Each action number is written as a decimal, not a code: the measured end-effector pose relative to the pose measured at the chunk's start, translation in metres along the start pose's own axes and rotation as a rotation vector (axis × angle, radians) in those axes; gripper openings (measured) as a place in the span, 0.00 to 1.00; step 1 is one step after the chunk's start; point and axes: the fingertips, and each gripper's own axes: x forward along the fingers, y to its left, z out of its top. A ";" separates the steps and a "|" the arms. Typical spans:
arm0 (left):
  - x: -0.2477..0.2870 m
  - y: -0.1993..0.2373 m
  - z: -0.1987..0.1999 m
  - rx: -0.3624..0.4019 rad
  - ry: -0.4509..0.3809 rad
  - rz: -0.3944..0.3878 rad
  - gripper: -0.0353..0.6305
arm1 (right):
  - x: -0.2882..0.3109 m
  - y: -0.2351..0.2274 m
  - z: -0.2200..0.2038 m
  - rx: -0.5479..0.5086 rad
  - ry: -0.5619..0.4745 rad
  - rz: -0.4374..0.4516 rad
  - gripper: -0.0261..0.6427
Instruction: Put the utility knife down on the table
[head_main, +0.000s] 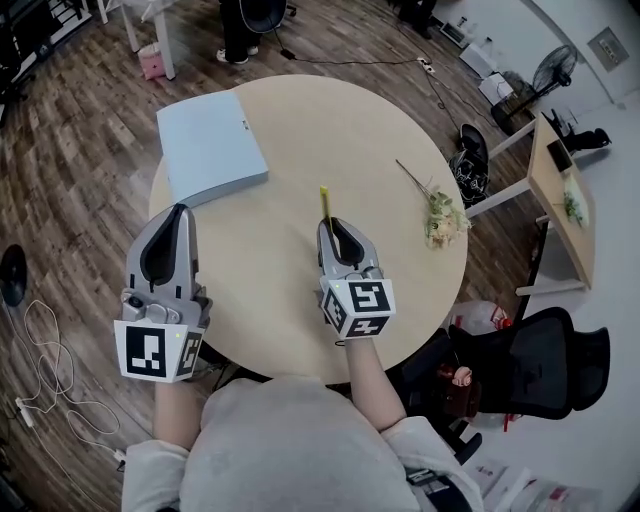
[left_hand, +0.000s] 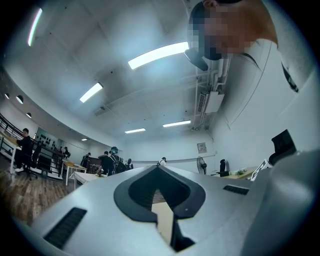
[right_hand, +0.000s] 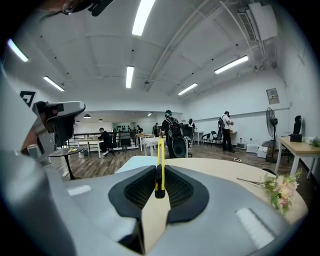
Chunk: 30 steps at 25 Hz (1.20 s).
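Observation:
A thin yellow utility knife (head_main: 324, 204) sticks out forward from my right gripper (head_main: 331, 226), which is shut on it over the middle of the round beige table (head_main: 330, 120). In the right gripper view the knife (right_hand: 160, 157) stands on edge, pinched between the dark pads, with the gripper (right_hand: 159, 172) closed round its near end. I cannot tell whether it touches the tabletop. My left gripper (head_main: 180, 211) hovers at the table's left front edge. It is shut and holds nothing; in its own view the left gripper (left_hand: 159, 169) has its tips together.
A flat light blue box (head_main: 210, 145) lies at the table's back left. A sprig of dried flowers (head_main: 440, 212) rests near the right edge. Off the table stand a black office chair (head_main: 545, 365) and a wooden desk (head_main: 560, 195) to the right. People work in the background.

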 end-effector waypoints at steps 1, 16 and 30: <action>0.000 0.002 -0.002 -0.002 0.004 0.002 0.06 | 0.003 0.000 -0.007 0.003 0.016 0.000 0.14; 0.002 0.014 -0.021 -0.012 0.046 0.031 0.06 | 0.036 -0.008 -0.099 0.044 0.256 -0.012 0.14; -0.003 0.039 -0.035 -0.010 0.082 0.076 0.06 | 0.049 -0.009 -0.172 0.114 0.441 -0.031 0.14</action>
